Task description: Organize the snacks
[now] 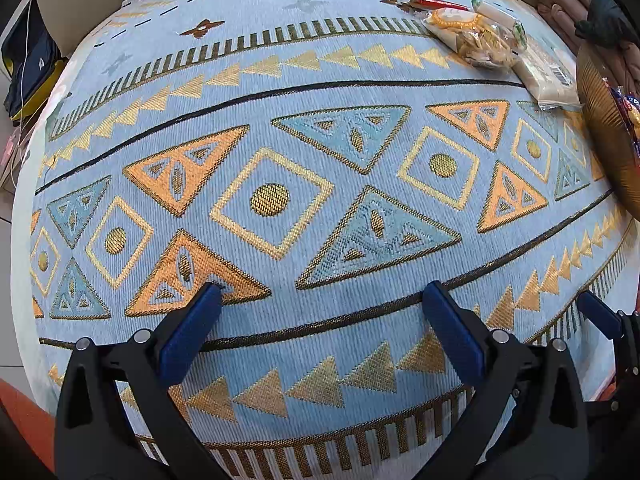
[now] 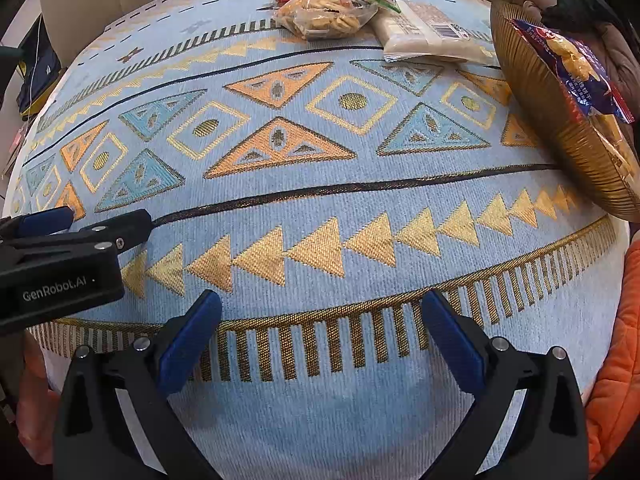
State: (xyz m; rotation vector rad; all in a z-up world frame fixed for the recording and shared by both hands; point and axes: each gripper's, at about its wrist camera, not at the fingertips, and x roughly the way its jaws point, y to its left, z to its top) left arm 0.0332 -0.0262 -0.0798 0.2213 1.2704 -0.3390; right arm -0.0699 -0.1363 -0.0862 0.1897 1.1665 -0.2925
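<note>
A clear bag of biscuits (image 1: pixel 476 40) (image 2: pixel 324 14) lies at the far side of the patterned cloth, with a flat pale packet (image 1: pixel 548 76) (image 2: pixel 428 34) to its right and a thin red stick snack (image 1: pixel 436 2) behind it. A gold ribbed bowl (image 2: pixel 552 128) (image 1: pixel 604 128) at the right holds a blue and red crisp bag (image 2: pixel 576 80). My left gripper (image 1: pixel 322 300) is open over the cloth, nothing between its fingers. My right gripper (image 2: pixel 322 308) is open near the front edge, also holding nothing. The left gripper's body (image 2: pixel 60 264) shows at the right wrist view's left.
The blue cloth with gold and orange triangles (image 1: pixel 280 120) covers a round table. A dark bag (image 1: pixel 28 68) sits on the floor at the left. Brown and black clothing (image 2: pixel 580 0) lies behind the bowl. An orange quilted sleeve (image 2: pixel 616 352) is at the right edge.
</note>
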